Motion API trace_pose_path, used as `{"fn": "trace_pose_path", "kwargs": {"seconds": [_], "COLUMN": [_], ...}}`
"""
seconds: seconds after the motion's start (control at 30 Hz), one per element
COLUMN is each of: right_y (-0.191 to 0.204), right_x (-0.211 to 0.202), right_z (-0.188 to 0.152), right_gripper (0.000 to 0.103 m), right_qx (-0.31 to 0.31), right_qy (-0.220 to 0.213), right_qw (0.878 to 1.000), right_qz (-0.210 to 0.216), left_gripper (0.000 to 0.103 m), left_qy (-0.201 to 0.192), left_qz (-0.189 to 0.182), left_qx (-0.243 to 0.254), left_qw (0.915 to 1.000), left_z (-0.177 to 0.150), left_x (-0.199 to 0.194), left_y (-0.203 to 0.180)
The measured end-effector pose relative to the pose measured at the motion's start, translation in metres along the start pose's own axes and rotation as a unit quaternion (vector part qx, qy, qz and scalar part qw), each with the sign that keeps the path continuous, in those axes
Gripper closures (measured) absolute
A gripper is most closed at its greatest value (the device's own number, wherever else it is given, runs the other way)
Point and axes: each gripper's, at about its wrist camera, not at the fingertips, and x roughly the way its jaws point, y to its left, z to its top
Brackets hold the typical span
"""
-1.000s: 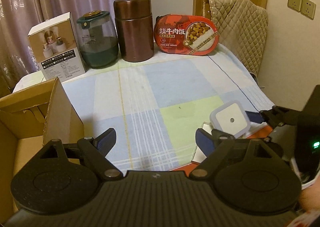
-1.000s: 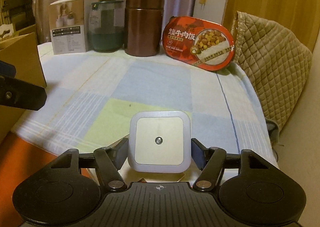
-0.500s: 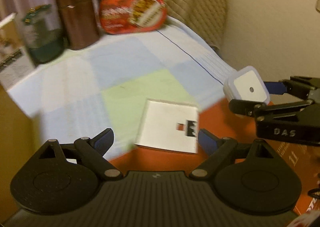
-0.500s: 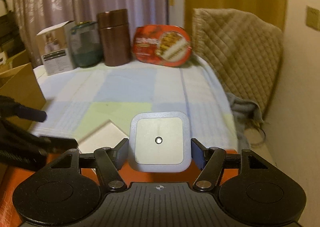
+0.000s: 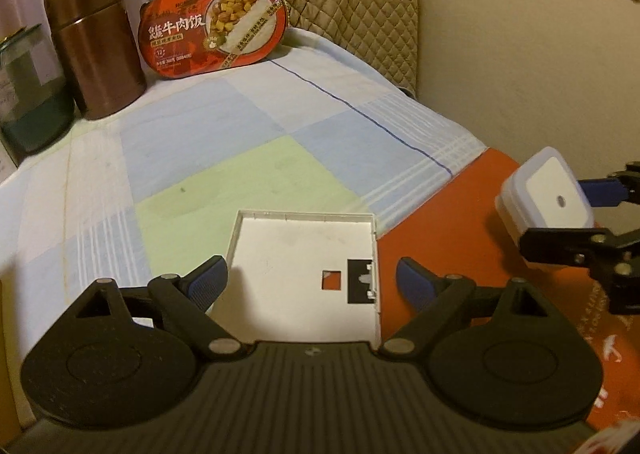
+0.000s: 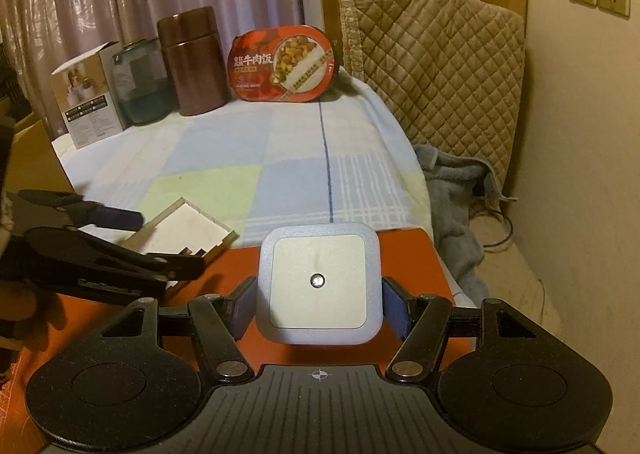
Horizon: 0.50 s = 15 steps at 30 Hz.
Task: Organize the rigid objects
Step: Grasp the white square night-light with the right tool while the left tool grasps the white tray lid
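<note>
Right claw holding the square night light; left claw open over the flat white tray.

The right claw (image 6: 318, 308) has its blue pads pressed on both sides of the square night light (image 6: 318, 282), held face-up above the red mat (image 6: 412, 254). Off to its left, the left claw (image 5: 310, 280) hangs with jaws spread wide, having just been opening, nothing gripped; the flat white tray (image 5: 296, 254) lies on the table directly below and ahead of it, half on the checked cloth (image 5: 200, 141), half on the mat. Whether the pads touch the tray's edges I can't quite make out. Well beyond both claws, along the back, stand a brown canister (image 6: 192, 61), a red meal box (image 6: 282, 63), a green jar (image 6: 140, 85) and a white carton (image 6: 90, 97).
</note>
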Motion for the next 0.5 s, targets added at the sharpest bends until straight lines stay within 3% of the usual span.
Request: {"fn": "trace_pose_path", "kwargs": {"seconds": [0.17,0.2,0.23,0.5], "right_y": [0.003,0.003,0.004,0.008], "right_x": [0.000,0.000,0.000,-0.002], "right_z": [-0.001,-0.001,-0.002,-0.005], "right_gripper": [0.041,0.041,0.041,0.041], "right_qx": [-0.001,0.000,0.001,0.006], "right_qy": [-0.001,0.000,0.000,-0.001], "right_qw": [1.000,1.000,1.000,1.000], "right_qz": [0.003,0.003,0.004,0.009], "left_gripper": [0.023,0.032,0.049,0.053], "left_qy": [-0.006,-0.006,0.001,0.001], "left_qz": [-0.002,-0.006,-0.013,-0.012], "left_qx": [-0.020,-0.020,-0.023,-0.029], "left_qw": [0.9998,0.9998,0.9997,0.9995], "left_z": [0.001,0.001,0.001,-0.021], "left_x": [-0.001,-0.002,-0.003,-0.023], "left_y": [0.006,0.007,0.008,0.006]}}
